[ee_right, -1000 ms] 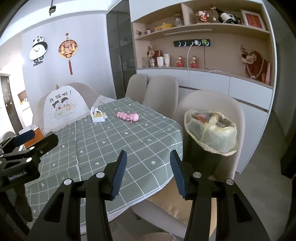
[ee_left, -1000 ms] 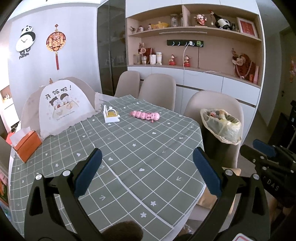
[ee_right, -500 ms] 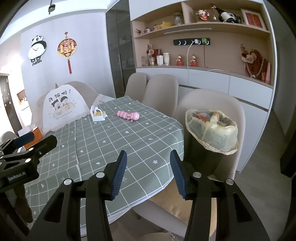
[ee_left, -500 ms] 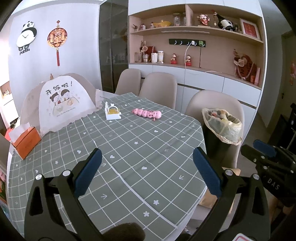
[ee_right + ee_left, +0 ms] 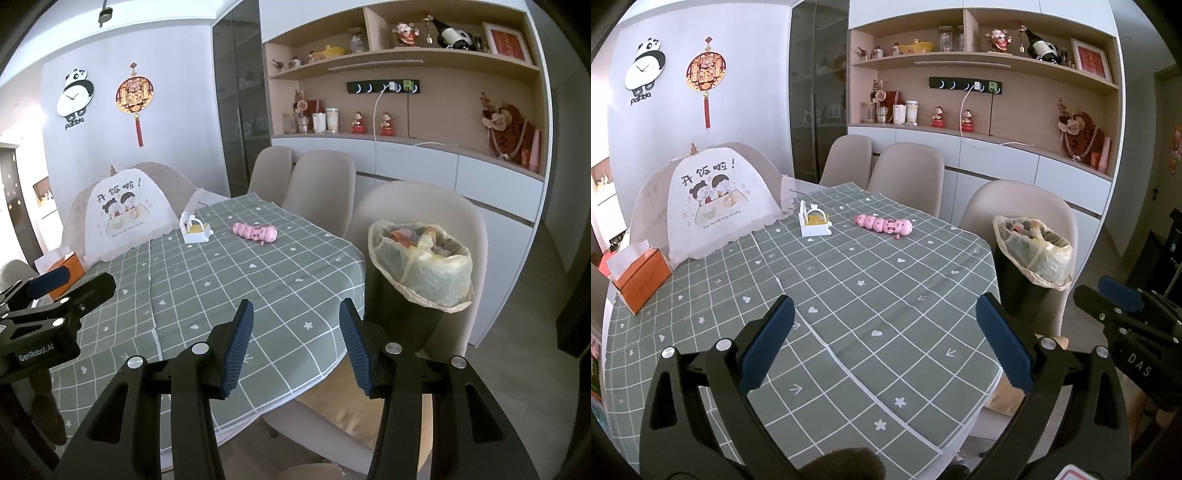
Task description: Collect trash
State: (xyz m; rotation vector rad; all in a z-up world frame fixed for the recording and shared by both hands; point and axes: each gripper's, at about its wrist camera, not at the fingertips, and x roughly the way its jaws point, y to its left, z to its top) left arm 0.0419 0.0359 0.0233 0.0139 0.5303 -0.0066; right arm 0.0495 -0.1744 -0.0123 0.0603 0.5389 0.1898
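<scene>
Over the past second the view had drawn slightly back from the worktop (image 5: 849,295), no trash taken; the lined bin (image 5: 417,266), filled to its rim, stood upright at right of frame, mouth upward. Left tool (image 5: 886,343) and right tool (image 5: 295,343) hung spread, holding nothing.

Soft, even indoor light with faint shadows — both views sharp at centre, strongly bent by fisheye toward the edges, corners black; nothing glares.
</scene>
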